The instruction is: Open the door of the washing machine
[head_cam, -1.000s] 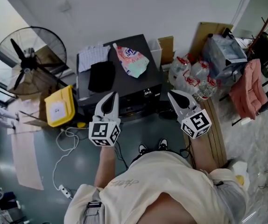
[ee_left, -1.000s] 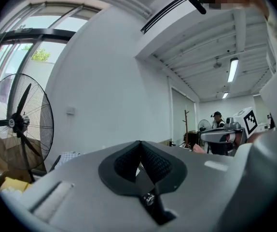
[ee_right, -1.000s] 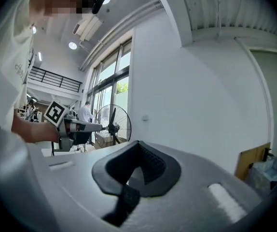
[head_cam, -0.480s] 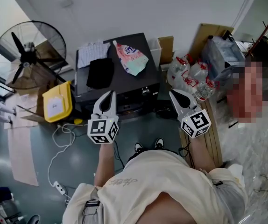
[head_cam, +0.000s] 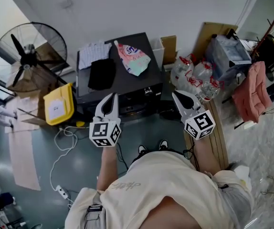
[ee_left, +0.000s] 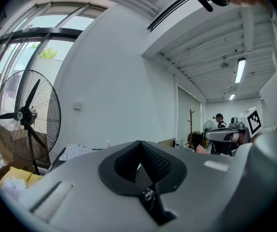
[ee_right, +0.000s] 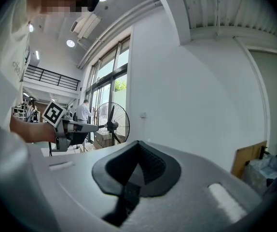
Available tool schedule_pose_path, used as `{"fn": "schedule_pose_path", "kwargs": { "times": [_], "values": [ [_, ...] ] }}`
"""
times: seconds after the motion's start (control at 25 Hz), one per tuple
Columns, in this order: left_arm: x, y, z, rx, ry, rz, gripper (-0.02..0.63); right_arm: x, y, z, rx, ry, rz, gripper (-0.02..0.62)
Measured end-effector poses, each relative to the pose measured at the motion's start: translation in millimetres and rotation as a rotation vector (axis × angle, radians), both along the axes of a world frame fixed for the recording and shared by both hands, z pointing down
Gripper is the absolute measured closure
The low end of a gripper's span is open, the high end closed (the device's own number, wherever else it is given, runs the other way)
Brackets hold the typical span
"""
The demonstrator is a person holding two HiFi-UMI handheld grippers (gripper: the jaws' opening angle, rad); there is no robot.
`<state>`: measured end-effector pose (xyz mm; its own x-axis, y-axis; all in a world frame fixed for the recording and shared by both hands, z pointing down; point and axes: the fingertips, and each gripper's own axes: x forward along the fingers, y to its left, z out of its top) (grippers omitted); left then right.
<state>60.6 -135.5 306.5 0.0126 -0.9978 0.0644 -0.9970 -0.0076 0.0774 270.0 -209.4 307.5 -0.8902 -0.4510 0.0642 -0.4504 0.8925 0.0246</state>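
Note:
The washing machine (head_cam: 127, 82) is a black box against the white wall, seen from above, its front facing me. On its lid lie a white checked cloth (head_cam: 93, 54), a black cloth (head_cam: 102, 74) and a colourful pouch (head_cam: 133, 58). My left gripper (head_cam: 110, 96) hangs shut in front of the machine's left front, holding nothing. My right gripper (head_cam: 174, 95) is shut and empty too, just off the machine's right front corner. In the left gripper view the left gripper (ee_left: 139, 142) points level at the wall. The right gripper (ee_right: 138, 143) does the same in its own view. The door itself is hidden from above.
A standing fan (head_cam: 29, 56) and a yellow box (head_cam: 58, 106) stand left of the machine. A cable with a power strip (head_cam: 60, 192) trails over the floor. Water bottles (head_cam: 196, 78), cardboard, wooden planks (head_cam: 220, 137) and a pink garment (head_cam: 251, 92) crowd the right side.

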Motion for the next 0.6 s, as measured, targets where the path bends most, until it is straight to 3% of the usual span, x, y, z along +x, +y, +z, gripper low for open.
{"fn": "schedule_pose_path", "kwargs": {
  "times": [0.32,0.6],
  "values": [
    [6,1,9,-0.017,0.011,0.003,0.589,13,-19,2,0.019,0.021,0.045,0.595],
    [9,-6,11,-0.029,0.006,0.002,0.589,9,-24,4,0.020,0.032,0.026,0.594]
  ]
}}
